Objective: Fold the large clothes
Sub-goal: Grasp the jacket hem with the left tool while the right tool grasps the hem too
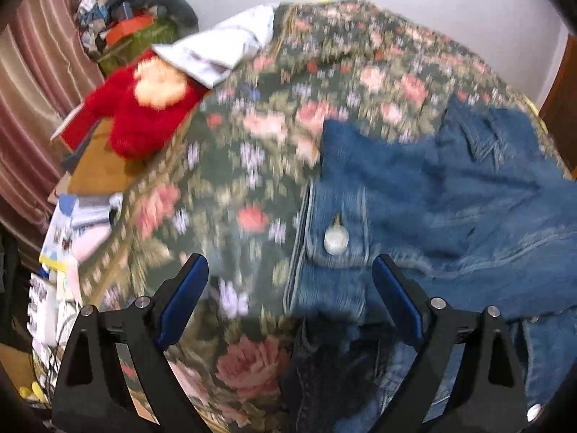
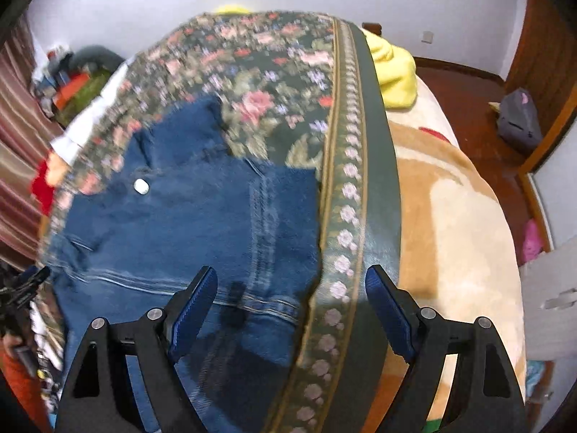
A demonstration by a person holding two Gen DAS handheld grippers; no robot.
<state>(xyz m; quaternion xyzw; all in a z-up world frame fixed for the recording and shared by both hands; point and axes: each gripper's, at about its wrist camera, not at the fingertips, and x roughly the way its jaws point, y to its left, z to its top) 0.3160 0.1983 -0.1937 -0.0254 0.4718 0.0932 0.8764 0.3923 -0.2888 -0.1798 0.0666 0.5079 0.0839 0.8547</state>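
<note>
Currently, one floral bedspread (image 1: 252, 151) (image 2: 274, 83) covers the bed and serves as the reference surface. One beige blanket (image 2: 454, 216) lies beside the bedspread's bordered edge, with one yellow cloth (image 2: 393, 72) at the far end of that edge.

One blue denim garment (image 1: 450, 198) (image 2: 187, 223) lies spread flat on the bedspread. In the right wrist view it reaches almost to the bordered edge. One white button (image 1: 336, 241) (image 2: 141, 185) shows on the denim.

One red plush toy (image 1: 144, 115) sits at the bedspread's far left edge, touching one white cloth (image 1: 220, 50) that lies on the bedspread's far corner.

Two grippers are in view. The left gripper (image 1: 290, 301) has its jaws spread wide, with nothing gripped; the denim edge and bare bedspread lie below the gap. The right gripper (image 2: 291, 306) likewise has its jaws wide apart, gripping nothing, above the denim's hem and the bedspread's border.
</note>
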